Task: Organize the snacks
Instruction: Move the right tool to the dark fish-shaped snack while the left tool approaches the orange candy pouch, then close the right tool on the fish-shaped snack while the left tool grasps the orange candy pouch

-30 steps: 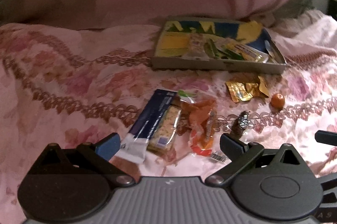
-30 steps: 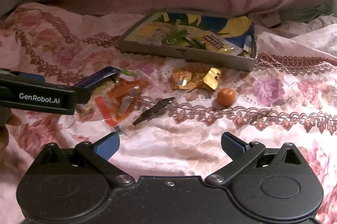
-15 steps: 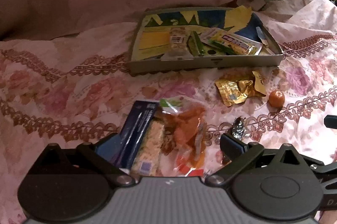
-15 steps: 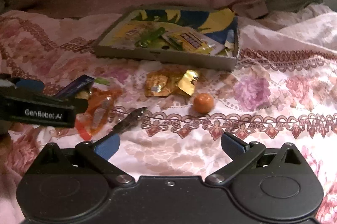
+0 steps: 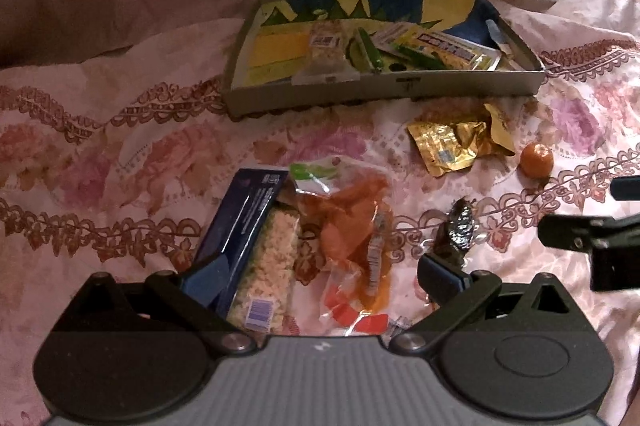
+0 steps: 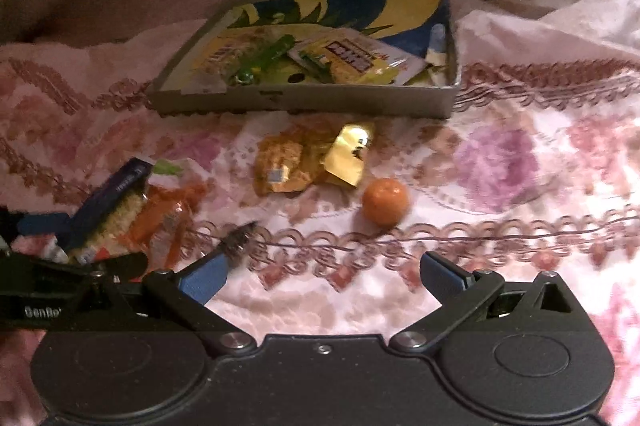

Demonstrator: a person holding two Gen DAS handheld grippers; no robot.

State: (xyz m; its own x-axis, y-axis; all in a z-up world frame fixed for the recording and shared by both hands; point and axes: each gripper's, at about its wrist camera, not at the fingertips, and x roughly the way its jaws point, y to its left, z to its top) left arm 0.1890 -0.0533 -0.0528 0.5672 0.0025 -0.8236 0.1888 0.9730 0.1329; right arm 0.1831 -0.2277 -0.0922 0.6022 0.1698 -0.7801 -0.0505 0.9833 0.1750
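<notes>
The left hand-held gripper [image 5: 320, 276] is spread wide and grasps nothing; it hangs low over the blue cracker pack [image 5: 244, 226] and the orange snack bag [image 5: 356, 226] on the bed [image 5: 100, 153]. The right hand-held gripper [image 6: 322, 276] is also released, near the small orange [image 6: 385, 201]. The snack tray [image 5: 384, 87] lies farther back.

Shallow grey cardboard tray [image 5: 384, 85], 12 o'clock, holding yellow-green packets [image 5: 440, 49]. Flat on floral bedspread: blue cracker pack [image 5: 256, 242] 7 o'clock, orange clear wrapper [image 5: 352, 238] centre, crumpled gold foil [image 5: 452, 145], small orange fruit [image 5: 537, 160] 2 o'clock, dark foil sweet [image 5: 460, 230].
</notes>
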